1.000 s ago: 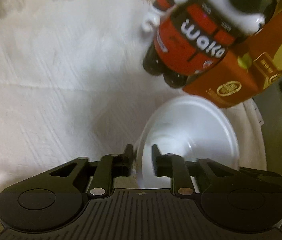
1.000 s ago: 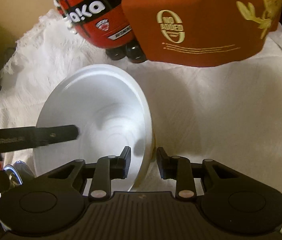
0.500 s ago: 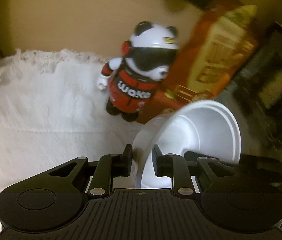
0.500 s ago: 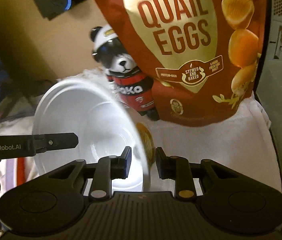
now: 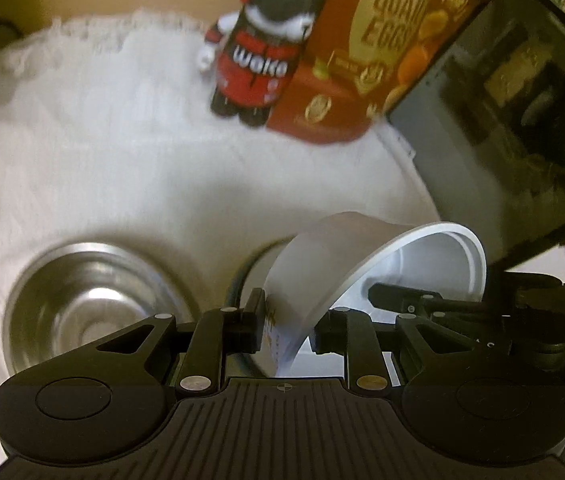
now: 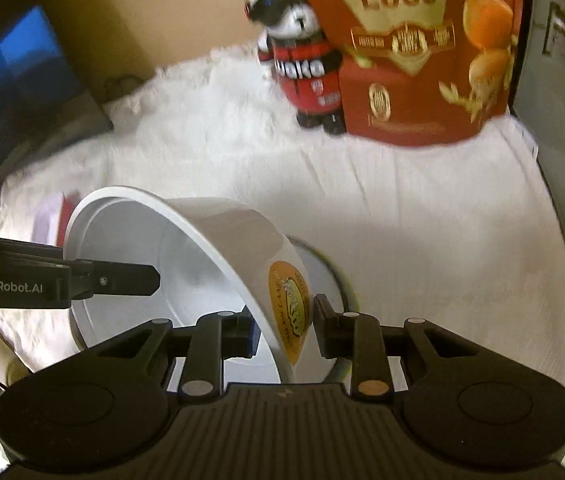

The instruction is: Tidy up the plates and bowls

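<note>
Left of the left gripper (image 5: 286, 320)'s fingers, a stainless steel bowl (image 5: 94, 304) sits mouth-up on the white cloth (image 5: 122, 160). Between those fingers runs the wall of a white bowl (image 5: 322, 264), and the pads press on it, one outside and one inside. Its jaws have just been closing, and the wall is between them. Further right, the right gripper (image 6: 284, 326) pinches the opposite wall of the same bowl at its orange label (image 6: 290, 304), the jaws narrow and clamped on it.

So both grippers carry the white bowl in the air, tipped on edge. In the right wrist view its mouth faces left, toward the left gripper's finger (image 6: 122, 280) reaching into the rim, and its base faces right. The axis through mouth and base lies nearly level, across the line between the two grips. Below the bowl, just past the fingertips, a round rim (image 6: 334, 276) shows; motion blur leaves it unclear whether that is a plate or another bowl.

The step in hand looks like transport of the bowl toward a stack. The next move probably calls for rolling both wrists together until the mouth faces up, then lowering it squarely onto its resting place before either grip loosens.

Beyond the fingers stand a panda figurine (image 5: 266, 48) and a quail eggs pouch (image 5: 374, 48).
</note>
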### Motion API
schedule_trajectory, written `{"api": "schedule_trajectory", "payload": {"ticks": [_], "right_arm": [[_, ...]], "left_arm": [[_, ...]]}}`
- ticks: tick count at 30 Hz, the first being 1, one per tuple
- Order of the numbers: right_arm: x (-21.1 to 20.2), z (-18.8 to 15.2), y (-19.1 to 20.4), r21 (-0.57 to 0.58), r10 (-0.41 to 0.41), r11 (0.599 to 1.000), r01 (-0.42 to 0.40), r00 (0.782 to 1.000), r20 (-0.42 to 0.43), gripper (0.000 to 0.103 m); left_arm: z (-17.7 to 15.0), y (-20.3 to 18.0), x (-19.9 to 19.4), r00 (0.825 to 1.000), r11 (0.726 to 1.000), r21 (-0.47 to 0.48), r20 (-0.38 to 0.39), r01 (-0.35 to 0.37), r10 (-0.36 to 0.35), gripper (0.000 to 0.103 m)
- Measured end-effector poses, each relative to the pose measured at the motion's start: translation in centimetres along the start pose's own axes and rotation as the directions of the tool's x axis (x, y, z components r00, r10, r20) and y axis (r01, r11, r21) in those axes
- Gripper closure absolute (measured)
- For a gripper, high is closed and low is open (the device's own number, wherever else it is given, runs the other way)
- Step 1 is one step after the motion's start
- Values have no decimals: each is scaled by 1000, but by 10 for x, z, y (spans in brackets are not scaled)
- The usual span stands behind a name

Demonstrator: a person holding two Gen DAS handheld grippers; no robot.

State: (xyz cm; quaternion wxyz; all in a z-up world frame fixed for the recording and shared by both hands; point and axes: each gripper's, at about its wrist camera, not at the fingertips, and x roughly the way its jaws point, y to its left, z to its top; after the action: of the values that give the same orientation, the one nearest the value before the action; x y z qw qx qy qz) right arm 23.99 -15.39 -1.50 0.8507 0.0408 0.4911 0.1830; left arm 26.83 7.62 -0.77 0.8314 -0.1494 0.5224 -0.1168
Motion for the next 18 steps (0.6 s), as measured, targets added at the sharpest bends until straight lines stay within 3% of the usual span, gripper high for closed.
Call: {"api": "schedule_trajectory", "payload": {"ticks": [5,12,18], "right_arm": [[15,-10,-6,38,-28,999,29,999,-26,75],[10,-7,-11,54,-44,998,43,999,21,74],[10,-4,-6,45,-41,998,40,998,38,73]], "left_arm": [[-13,16,22,998,998,-64,-58,20,-23,82],[-8,27,2,1000,994,-106,11,29,-28,82],[-5,31,2,994,984,-142,-2,106,-108,82]]}}
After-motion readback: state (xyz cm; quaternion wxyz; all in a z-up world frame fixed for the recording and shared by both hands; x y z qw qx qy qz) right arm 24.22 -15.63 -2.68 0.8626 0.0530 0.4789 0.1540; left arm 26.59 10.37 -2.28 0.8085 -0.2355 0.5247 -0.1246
